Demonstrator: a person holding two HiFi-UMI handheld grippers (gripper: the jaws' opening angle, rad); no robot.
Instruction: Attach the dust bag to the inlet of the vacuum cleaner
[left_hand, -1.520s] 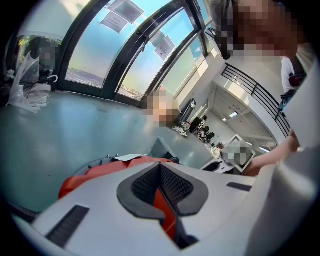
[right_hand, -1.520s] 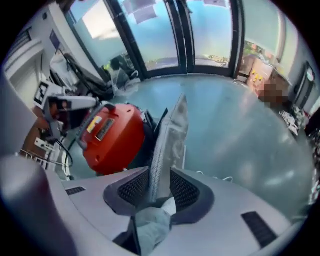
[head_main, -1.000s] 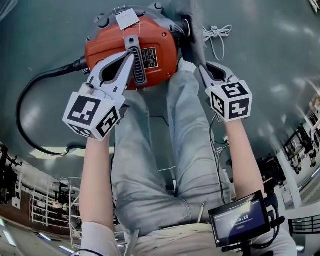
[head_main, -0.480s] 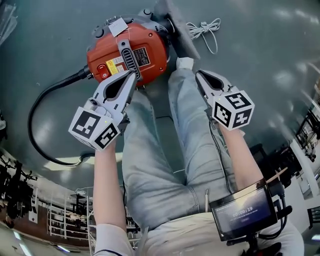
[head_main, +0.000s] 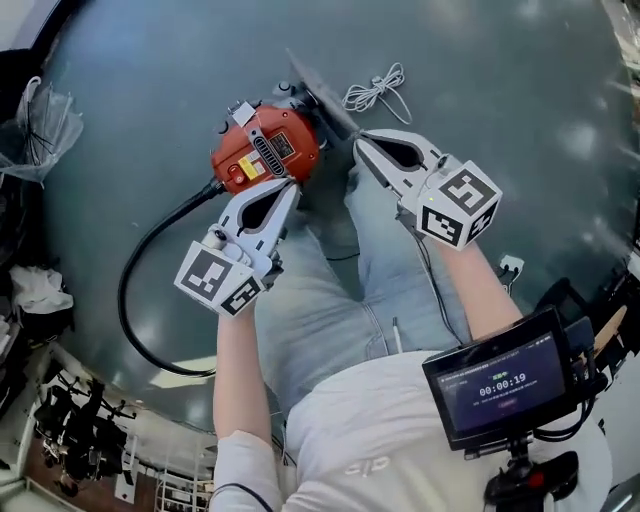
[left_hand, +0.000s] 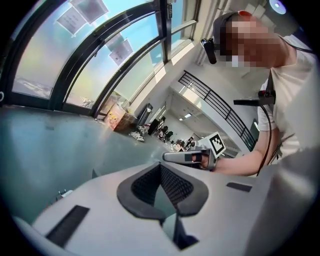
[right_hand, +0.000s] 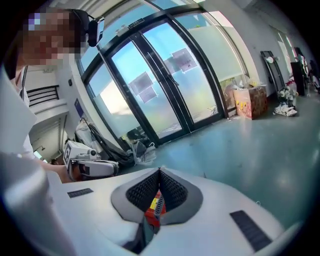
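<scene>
- My left gripper (head_main: 290, 190), jaws together, gripping nothing
- My right gripper (head_main: 362, 143), jaws likewise together and empty
- The red vacuum cleaner (head_main: 265, 150) sits on the floor (head_main: 500, 100) beyond both, its black hose (head_main: 150, 250) curling away

Teal floor (head_main: 520, 110); tall glass doors (right_hand: 165, 95)

hose (head_main: 122, 300) far end hidden, behind forearm (head_main: 235, 385)

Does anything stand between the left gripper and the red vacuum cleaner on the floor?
Nothing visible does. The left gripper, shut and empty, points straight at the vacuum cleaner from its near side.
</scene>
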